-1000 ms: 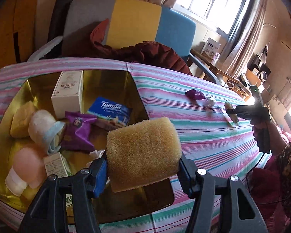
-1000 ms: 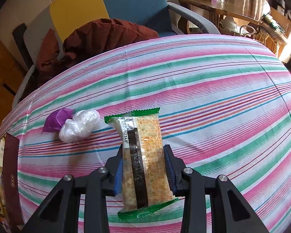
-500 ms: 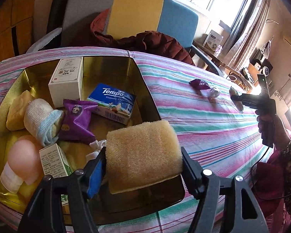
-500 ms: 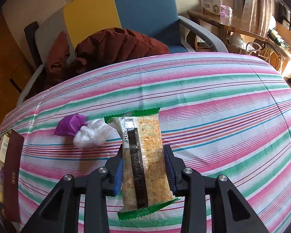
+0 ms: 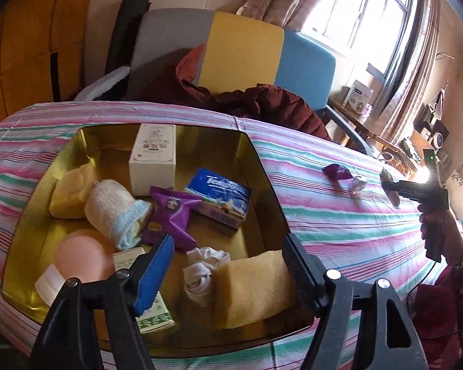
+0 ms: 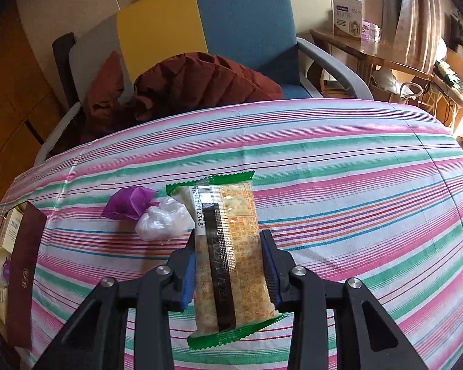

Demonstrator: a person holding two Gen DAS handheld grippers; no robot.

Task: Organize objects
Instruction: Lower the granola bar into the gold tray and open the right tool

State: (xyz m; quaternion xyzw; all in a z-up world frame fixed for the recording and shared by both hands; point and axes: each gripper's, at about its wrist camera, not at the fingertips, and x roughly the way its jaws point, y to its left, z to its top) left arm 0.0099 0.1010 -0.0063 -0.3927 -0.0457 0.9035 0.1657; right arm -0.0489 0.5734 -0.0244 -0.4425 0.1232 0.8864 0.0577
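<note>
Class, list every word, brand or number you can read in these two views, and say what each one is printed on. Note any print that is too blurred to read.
"Tempo": on the blue tissue pack in the gold metal tin.
"12348": on the green-edged clear cracker packet, beside its black strip.
A date starting "2025" on that strip: the rest is unclear.
White upright carton, small green-and-white box, purple snack wrapper, white box on the far desk: print too blurred to read.
</note>
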